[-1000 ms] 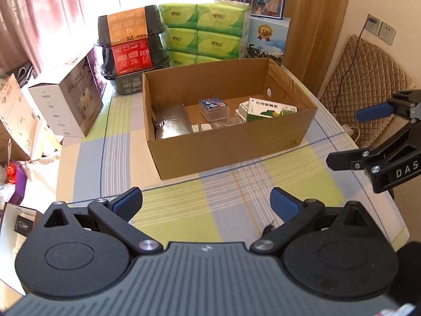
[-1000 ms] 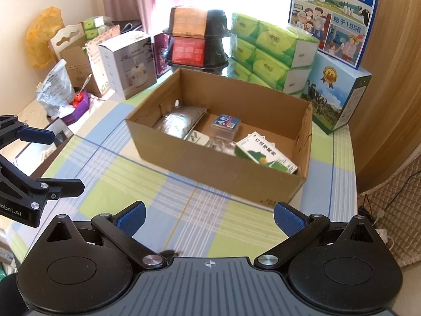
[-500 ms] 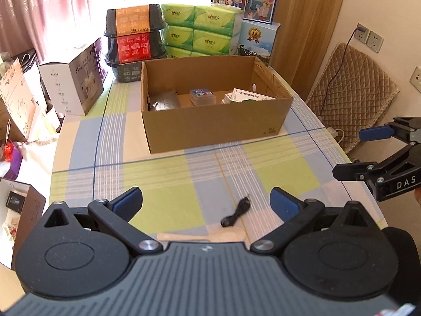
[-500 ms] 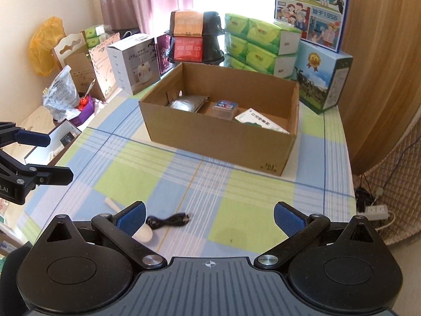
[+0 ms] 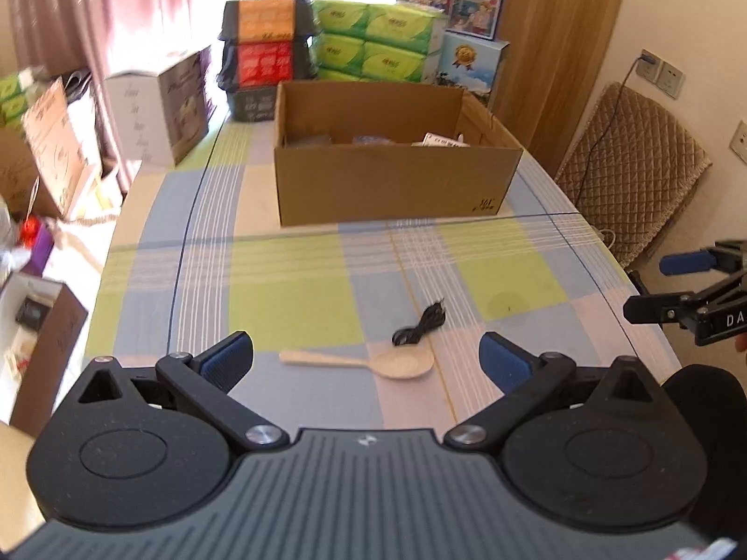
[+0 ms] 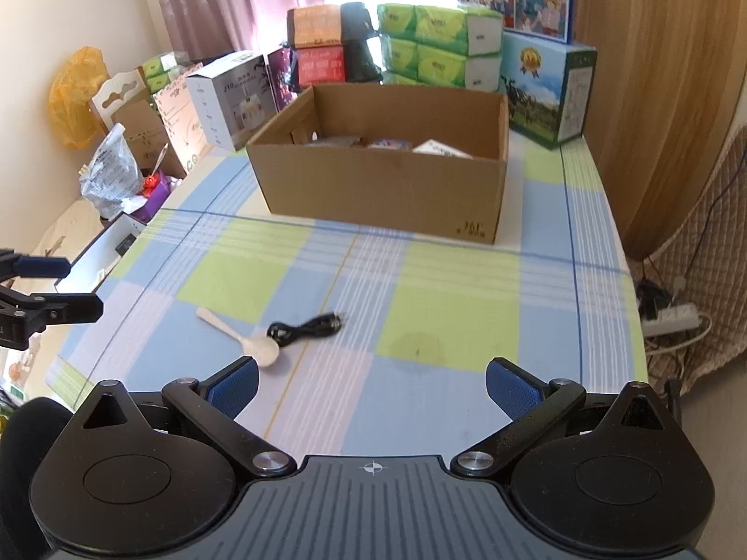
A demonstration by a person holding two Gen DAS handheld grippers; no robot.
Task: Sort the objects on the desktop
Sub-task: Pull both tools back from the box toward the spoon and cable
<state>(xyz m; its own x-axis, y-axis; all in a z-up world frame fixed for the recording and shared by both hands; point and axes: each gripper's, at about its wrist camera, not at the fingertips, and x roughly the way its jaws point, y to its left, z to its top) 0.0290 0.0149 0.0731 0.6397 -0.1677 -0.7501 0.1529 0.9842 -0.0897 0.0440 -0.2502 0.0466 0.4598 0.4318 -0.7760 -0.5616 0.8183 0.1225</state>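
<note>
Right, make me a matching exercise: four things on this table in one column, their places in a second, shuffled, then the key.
Things
1. pale wooden spoon
2. coiled black cable
3. open brown cardboard box
4. stacked green tissue packs

Places
A. behind the box, at the table's far end
B. mid-table, holding sorted items
C. on the checked tablecloth, nearest the open left gripper
D. just beyond the spoon's bowl

Pairs: 1-C, 2-D, 3-B, 4-A

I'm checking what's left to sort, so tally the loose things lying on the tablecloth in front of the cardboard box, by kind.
Spoon: 1
Black cable: 1
Total: 2
</note>
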